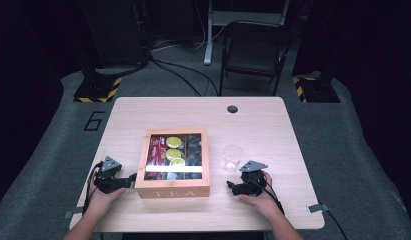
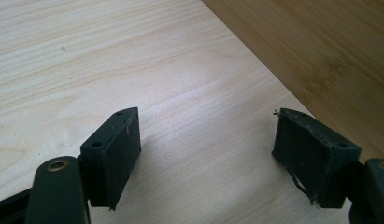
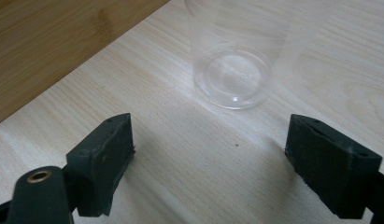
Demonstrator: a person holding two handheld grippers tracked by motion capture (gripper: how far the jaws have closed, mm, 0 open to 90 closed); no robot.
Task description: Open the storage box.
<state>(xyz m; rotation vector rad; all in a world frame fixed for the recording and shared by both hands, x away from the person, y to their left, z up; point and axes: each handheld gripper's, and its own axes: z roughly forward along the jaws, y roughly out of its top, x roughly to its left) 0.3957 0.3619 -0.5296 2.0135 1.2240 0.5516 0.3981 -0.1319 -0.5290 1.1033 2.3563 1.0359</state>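
Both pairs of fingers stand wide apart with nothing between them. Ahead of the right gripper [image 3: 210, 140], just beyond its fingers [image 3: 103, 161], a clear, smooth-walled plastic cup [image 3: 234, 60] stands upright. Beside the left gripper [image 2: 206, 147], past its worn rubber fingers [image 2: 316, 154], runs the matte bamboo wall of the square wooden tea box [image 1: 173, 191], glass-lidded, holding red, yellow and dark packets. Everything rests on the pale wood-grain surface [image 1: 263, 127]. Judged stage: approach, before any grasp. The next move probably calls for one gripper steadying the box while the lid lifts.
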